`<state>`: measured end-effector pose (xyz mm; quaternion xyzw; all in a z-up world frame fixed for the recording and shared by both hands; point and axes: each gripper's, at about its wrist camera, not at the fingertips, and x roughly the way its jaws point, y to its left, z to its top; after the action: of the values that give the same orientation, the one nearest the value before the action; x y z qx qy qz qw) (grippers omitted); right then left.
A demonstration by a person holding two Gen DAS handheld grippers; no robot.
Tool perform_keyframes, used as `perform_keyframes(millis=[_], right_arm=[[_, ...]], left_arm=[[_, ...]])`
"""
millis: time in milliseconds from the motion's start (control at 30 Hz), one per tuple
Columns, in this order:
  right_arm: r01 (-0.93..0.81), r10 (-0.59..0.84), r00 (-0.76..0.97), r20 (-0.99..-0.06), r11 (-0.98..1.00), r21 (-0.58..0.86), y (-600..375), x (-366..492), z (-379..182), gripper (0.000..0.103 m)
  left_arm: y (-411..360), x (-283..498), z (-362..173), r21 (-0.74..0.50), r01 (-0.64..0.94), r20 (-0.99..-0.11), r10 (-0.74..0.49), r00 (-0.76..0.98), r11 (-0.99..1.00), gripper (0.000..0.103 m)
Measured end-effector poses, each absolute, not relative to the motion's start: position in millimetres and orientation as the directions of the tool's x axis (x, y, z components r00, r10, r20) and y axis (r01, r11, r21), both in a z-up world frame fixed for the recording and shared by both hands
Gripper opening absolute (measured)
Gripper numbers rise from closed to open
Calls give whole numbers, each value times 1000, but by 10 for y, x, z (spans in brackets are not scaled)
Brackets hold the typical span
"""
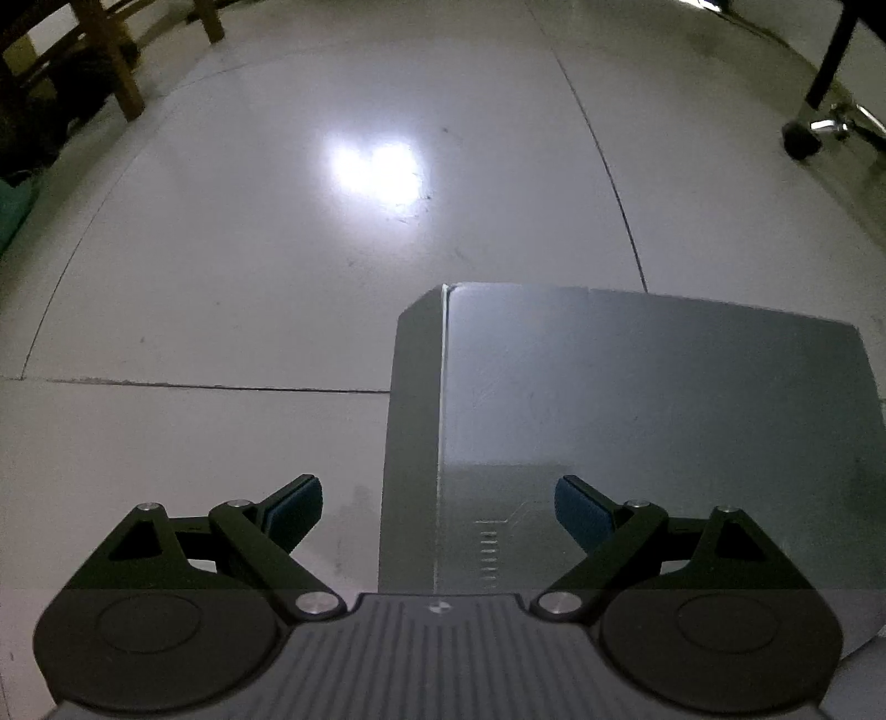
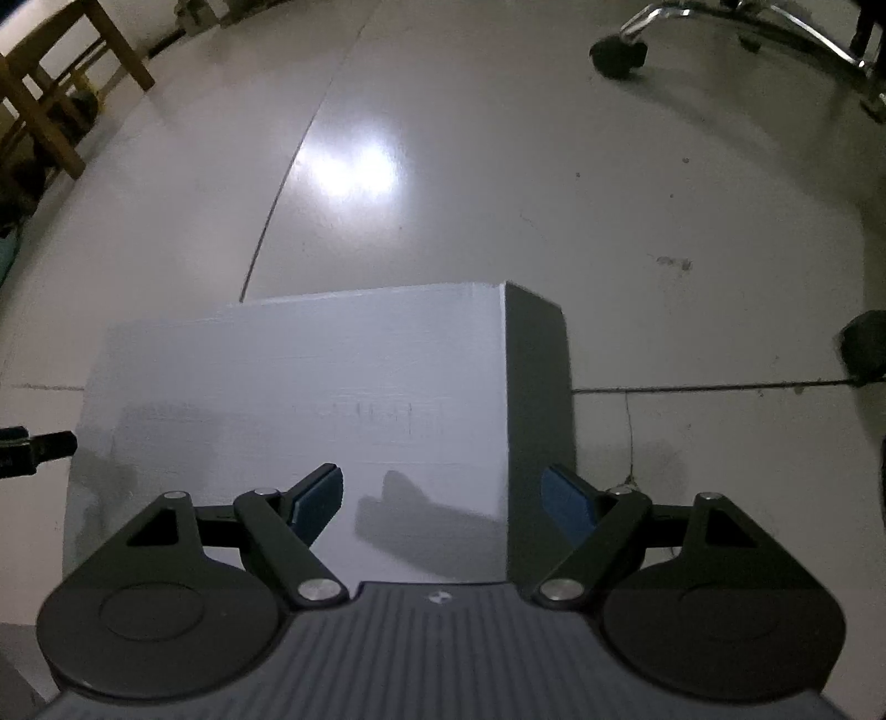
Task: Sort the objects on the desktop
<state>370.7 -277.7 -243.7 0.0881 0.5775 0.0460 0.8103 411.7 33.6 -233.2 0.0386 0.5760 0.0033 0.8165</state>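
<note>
A large grey-white box (image 1: 637, 421) stands on the tiled floor below me. It also shows in the right wrist view (image 2: 299, 399). My left gripper (image 1: 437, 507) is open and empty, hovering over the box's left edge, with its blue pads (image 1: 578, 509) spread wide. My right gripper (image 2: 440, 498) is open and empty over the box's right edge. The tip of the left gripper (image 2: 33, 446) pokes in at the left of the right wrist view. No small desktop objects are in view.
Wooden chair legs (image 1: 119, 77) stand at the far left. An office chair's castor (image 1: 800, 138) and metal base (image 2: 736, 22) are at the far right. A dark object (image 2: 864, 346) lies at the right edge. The floor (image 1: 249, 249) is glossy tile.
</note>
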Motion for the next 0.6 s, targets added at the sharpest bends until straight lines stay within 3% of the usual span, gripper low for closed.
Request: perform_keyframes(millis=[167, 267, 333, 600], right_arm=[[7, 192, 305, -933, 979, 204, -2771, 3687, -2549, 80], [10, 230, 286, -930, 970, 243, -2776, 3675, -2619, 72], [9, 243, 277, -929, 967, 256, -2769, 3661, -2658, 70], [-8, 260, 278, -925, 963, 268, -2817, 3609, -2765, 70]], left_arm=[[332, 4132, -2389, 46, 52, -952, 28, 304, 998, 90], [333, 4135, -2411, 11, 61, -960, -6, 281, 998, 87], [320, 4127, -2438, -1, 70, -963, -20, 268, 998, 77], [333, 4140, -2491, -46, 86, -966, -66, 251, 995, 72]])
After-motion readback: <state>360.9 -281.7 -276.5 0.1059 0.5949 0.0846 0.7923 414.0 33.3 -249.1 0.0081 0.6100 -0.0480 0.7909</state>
